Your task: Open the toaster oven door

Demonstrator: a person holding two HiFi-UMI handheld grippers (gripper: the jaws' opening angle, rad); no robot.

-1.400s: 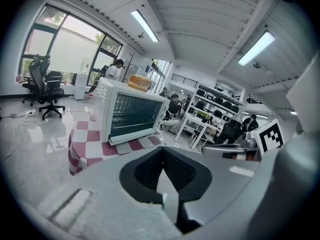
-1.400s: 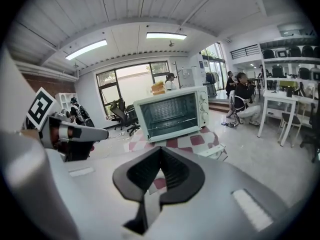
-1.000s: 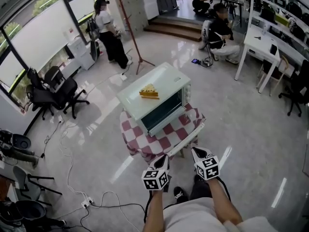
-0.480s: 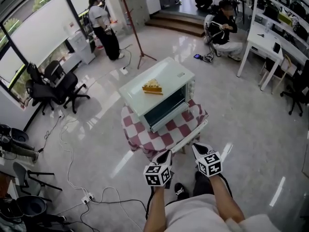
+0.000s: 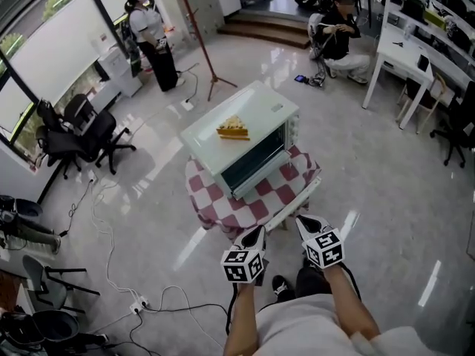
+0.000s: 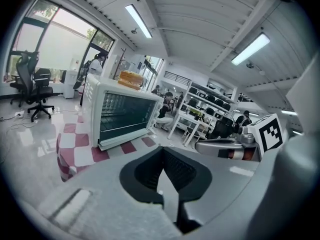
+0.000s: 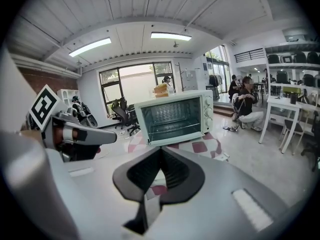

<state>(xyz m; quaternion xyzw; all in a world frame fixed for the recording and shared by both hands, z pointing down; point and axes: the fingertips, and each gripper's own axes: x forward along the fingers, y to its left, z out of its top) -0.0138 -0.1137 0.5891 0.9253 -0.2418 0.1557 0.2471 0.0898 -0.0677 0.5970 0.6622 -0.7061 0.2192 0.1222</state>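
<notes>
Both claws are pressed together with nothing between them: the left gripper (image 5: 255, 233) (image 6: 163, 154) and the right gripper (image 5: 303, 223) (image 7: 160, 153) hang side by side off the table's near edge, at 6 o'clock from the toaster oven (image 5: 245, 124), touching neither it nor each other.

Seen from the head view, the oven sits in the middle of the room on a small table under a red-and-white checked cloth (image 5: 223, 208). Its casing is pale mint-white and boxy. The door (image 5: 251, 169) (image 7: 170, 117) is a dark glass pane in a pale frame, shut flat against the front and facing the grippers; the right gripper view shows a wire rack behind the glass. A column of knobs (image 7: 208, 112) stands at the 3 o'clock end of the front. On the roof, toward 10 o'clock, lies a yellow layered wedge (image 5: 232, 129) that looks like a slice of cake.

Farther out, office chairs (image 5: 82, 132) are at 9 o'clock by the windows, a standing person (image 5: 148, 39) at 11 o'clock, a seated person (image 5: 338, 39) at 1 o'clock, a white desk (image 5: 404, 61) at 2 o'clock, and loose cables (image 5: 111, 273) cross the glossy floor at 7 o'clock.
</notes>
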